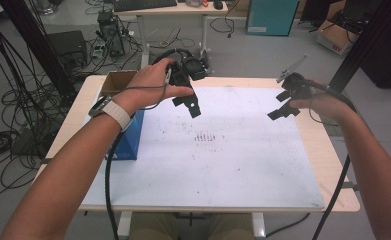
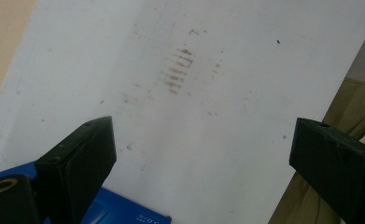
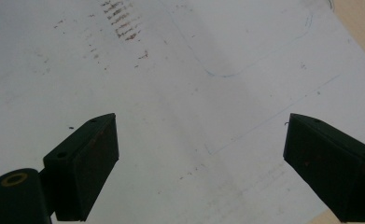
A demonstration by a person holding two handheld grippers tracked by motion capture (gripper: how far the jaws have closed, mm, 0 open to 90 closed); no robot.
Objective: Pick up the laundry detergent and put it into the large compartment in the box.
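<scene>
A: From the high view, we see the left hand (image 1: 155,80) raised above the far left part of the white sheet (image 1: 233,165), wrist bent, forearm crossing up from the lower left. The left gripper (image 1: 187,101) it holds tips down toward the sheet. The right hand (image 1: 319,102) hovers over the sheet's far right edge, forearm coming in from the lower right, with the right gripper (image 1: 281,109) pointing inward and down.

B: And the blue box (image 1: 129,137) lies at the sheet's left edge, just below the left wrist, with a cardboard box (image 1: 117,81) beyond it.

A: In the left gripper view, we find the jaws of the left gripper (image 2: 201,147) spread wide, nothing between them, only the smudged sheet (image 2: 208,93). A corner of the blue box (image 2: 119,212) shows just beside the left jaw.

B: In the right gripper view, we see the right gripper (image 3: 201,144) likewise gaping, empty, held over the sheet (image 3: 194,93), apart from it.
</scene>
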